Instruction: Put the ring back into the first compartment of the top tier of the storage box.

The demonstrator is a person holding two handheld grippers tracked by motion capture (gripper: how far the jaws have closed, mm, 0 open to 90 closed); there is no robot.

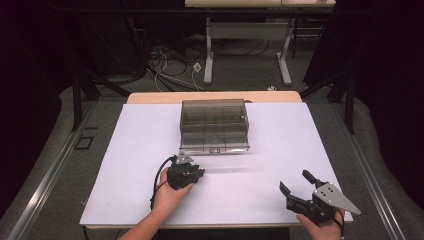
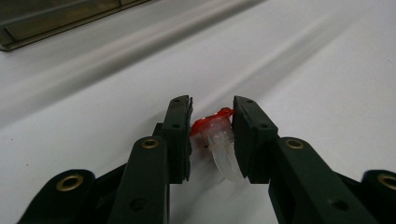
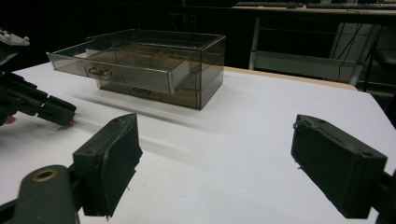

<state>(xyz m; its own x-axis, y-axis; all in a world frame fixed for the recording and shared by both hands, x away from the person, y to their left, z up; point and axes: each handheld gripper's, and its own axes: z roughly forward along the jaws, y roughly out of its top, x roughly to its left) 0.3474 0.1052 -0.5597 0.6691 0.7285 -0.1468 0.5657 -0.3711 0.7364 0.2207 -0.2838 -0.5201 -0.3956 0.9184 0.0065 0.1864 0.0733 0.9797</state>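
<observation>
Left claw (image 2: 212, 135) pinches the red-capped piece (image 2: 215, 128) between its pads.

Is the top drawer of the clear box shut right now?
No. In the right gripper view the top drawer of the box stands pulled well out from its front, its handle toward the left gripper.

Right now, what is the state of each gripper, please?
Left gripper: closed on a small red and clear plastic piece.
Right gripper: open, holding nothing.
</observation>
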